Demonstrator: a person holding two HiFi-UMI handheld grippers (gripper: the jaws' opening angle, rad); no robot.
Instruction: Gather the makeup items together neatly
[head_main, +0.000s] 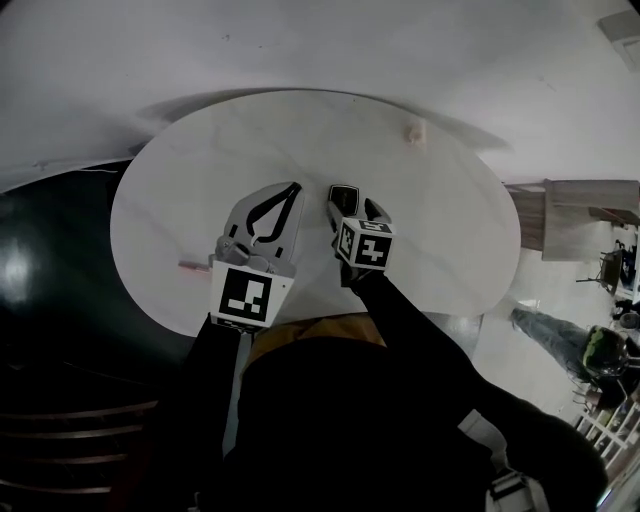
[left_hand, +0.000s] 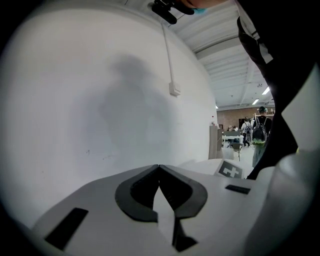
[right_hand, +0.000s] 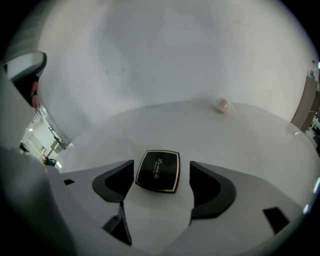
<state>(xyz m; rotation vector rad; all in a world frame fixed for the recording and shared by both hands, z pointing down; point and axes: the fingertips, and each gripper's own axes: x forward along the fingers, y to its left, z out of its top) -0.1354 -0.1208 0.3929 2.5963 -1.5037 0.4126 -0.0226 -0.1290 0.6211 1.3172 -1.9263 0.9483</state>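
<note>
A black square compact (right_hand: 158, 171) with gold script lies flat on the round white table (head_main: 450, 230). My right gripper (right_hand: 161, 163) stands open around it, one jaw on each side with a small gap to each. From the head view the compact (head_main: 343, 197) shows at the tip of the right gripper (head_main: 355, 206). My left gripper (head_main: 296, 187) hovers just left of it, shut and holding nothing. In its own view the left gripper (left_hand: 159, 167) points at a bare white wall. A small pale round item (right_hand: 222, 105) sits at the table's far side (head_main: 414, 131).
A thin pink stick (head_main: 190, 266) lies on the table near its left front edge, beside the left gripper's marker cube. A dark floor lies left of the table. Furniture and people are far off to the right.
</note>
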